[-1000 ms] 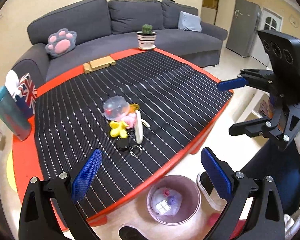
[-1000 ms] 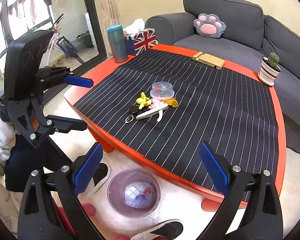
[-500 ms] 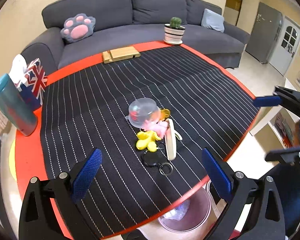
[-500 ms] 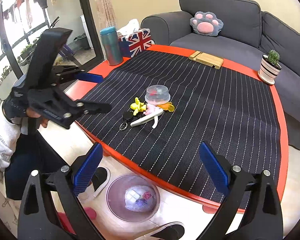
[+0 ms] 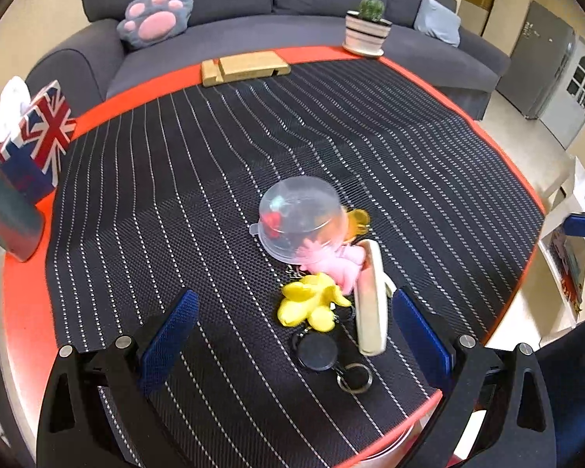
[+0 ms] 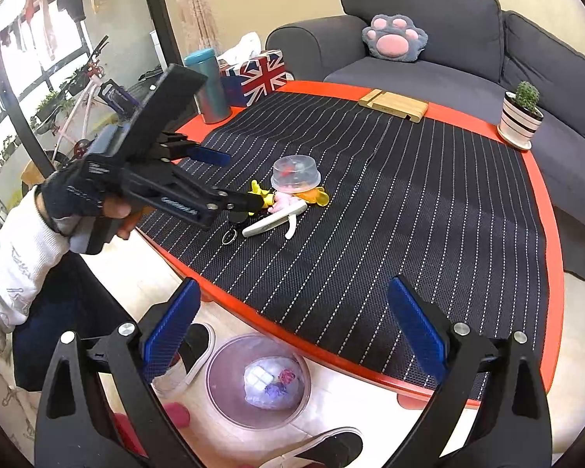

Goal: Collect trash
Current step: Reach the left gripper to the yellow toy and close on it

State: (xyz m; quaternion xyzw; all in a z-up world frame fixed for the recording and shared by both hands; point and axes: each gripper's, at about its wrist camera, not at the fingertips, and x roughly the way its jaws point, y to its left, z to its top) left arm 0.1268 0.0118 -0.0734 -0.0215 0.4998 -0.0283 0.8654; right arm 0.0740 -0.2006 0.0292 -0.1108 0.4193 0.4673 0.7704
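Reaching in from the left edge of the worktop [image 6: 542, 195], the left gripper [image 5: 292, 335] was held by a gloved hand [image 6: 78, 199] with a white sleeve, tilted slightly downward, its blue-padded fingers [image 5: 167, 335] spread wide on either side of the near end of a small heap of clutter. The right gripper [image 6: 292, 335] hung off the near edge of the worktop, its fingers equally wide apart and holding nothing, above a round pinkish bin [image 6: 259, 382] on the floor. One heap lay near the middle of the striped black mat [image 5: 175, 195]: one clear plastic dome lid [image 5: 302, 218], one yellow banana-shaped toy [image 5: 308, 304], one pink soft piece [image 5: 339, 265], one orange translucent scrap [image 5: 358, 220], one cream-coloured strip [image 5: 370, 300] and one black retractable reel with a key ring [image 5: 318, 351], all touching or overlapping. The lid was see-through, with red and bluish bits showing inside. The bin already contained a whitish wad and some coloured bits. At the far side stood one potted cactus [image 5: 366, 27], one wooden stand [image 5: 245, 68], one flag-printed tissue box [image 5: 35, 140] and one teal tumbler [image 6: 208, 85].
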